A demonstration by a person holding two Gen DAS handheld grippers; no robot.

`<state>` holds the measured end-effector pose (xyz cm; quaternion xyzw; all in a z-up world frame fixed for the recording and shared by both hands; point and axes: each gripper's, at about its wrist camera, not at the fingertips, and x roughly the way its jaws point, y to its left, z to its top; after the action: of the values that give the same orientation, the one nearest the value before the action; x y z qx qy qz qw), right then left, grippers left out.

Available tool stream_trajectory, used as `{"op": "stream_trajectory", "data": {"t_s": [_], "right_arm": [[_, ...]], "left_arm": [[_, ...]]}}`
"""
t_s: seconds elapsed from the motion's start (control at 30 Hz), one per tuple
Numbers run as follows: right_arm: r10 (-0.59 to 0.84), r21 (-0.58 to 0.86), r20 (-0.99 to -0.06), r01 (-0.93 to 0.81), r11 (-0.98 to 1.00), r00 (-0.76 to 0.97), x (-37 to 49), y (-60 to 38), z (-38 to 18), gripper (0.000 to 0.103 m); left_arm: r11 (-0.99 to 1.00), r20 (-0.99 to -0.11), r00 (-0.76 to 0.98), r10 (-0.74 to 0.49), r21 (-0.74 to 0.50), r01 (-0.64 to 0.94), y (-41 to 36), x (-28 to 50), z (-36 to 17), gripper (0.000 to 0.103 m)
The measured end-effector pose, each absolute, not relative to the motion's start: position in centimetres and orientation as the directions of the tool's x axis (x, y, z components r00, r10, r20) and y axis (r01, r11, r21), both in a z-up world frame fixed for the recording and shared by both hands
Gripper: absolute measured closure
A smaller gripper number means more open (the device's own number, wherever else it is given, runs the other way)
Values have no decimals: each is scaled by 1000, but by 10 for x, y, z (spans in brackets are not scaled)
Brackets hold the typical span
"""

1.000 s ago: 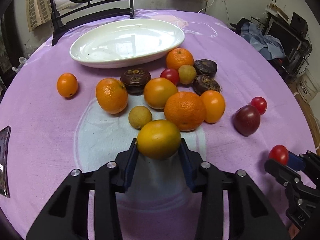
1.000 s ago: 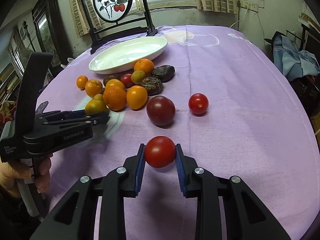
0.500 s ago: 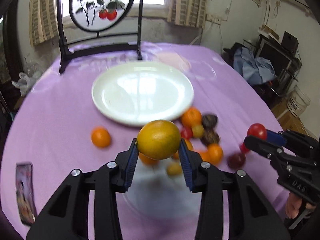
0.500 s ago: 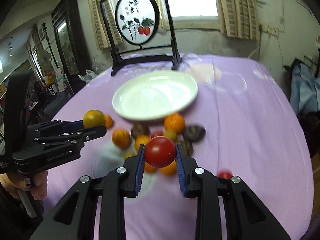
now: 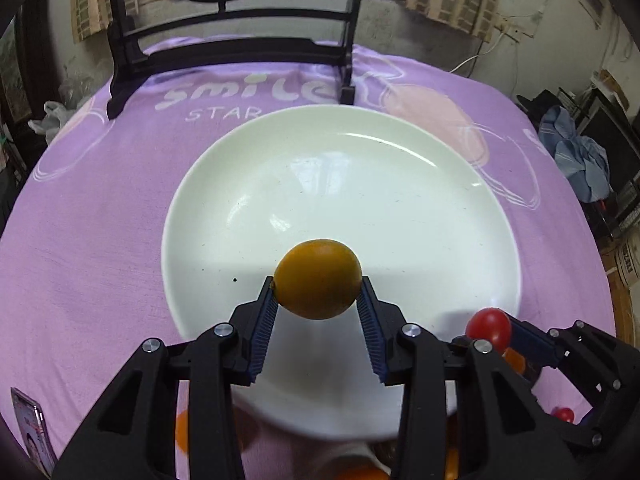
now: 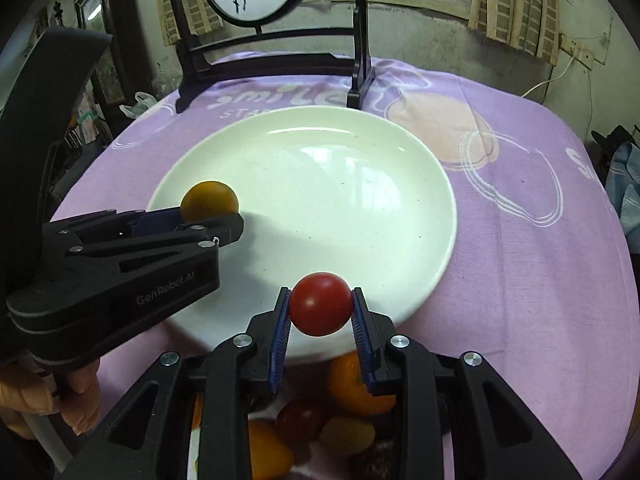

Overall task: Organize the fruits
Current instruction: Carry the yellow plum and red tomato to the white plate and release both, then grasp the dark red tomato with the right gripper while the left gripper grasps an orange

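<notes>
My left gripper [image 5: 318,292] is shut on a yellow-orange citrus fruit [image 5: 318,278] and holds it above the near part of the white plate [image 5: 400,184]. The same fruit [image 6: 209,201] and left gripper show in the right wrist view over the plate's left rim [image 6: 168,184]. My right gripper [image 6: 320,312] is shut on a red tomato [image 6: 320,309], above the plate's near rim. That tomato [image 5: 489,325] shows at the lower right of the left wrist view. Several other fruits [image 6: 352,388] lie on the purple cloth beneath the right gripper, partly hidden.
A black wooden stand [image 6: 280,60] with a round painted panel stands behind the plate. A phone [image 5: 34,436] lies on the purple tablecloth [image 6: 520,260] at the near left. Clutter and clothes [image 5: 580,156] sit beyond the table's right edge.
Both grippers have moved forward with their fruits, from over the fruit pile to over the white plate. The plate now fills both views, and the pile has dropped below the grippers.
</notes>
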<state>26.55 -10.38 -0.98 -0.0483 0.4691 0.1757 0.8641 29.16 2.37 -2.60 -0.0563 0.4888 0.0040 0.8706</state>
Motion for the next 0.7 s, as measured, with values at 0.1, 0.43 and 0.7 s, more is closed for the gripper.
{"op": "stream_trajectory", "data": {"t_s": [0.1,0.43,0.7], "right_arm": [[247,68,-820,-340,938,516,271,-103,-12,45],[274,83,-737,-320,944,617,192,-162,21,37],[243,94,-743,-263,960,624,105,-212,3,36]], "left_arm": [[993,-863,504,-40,-92,-78,26,297,-30,53],[999,-758,653,-4,-31,-30,14,197,21,14],[996,-790,608,-79,-84,20,3,112,-12,14]]}}
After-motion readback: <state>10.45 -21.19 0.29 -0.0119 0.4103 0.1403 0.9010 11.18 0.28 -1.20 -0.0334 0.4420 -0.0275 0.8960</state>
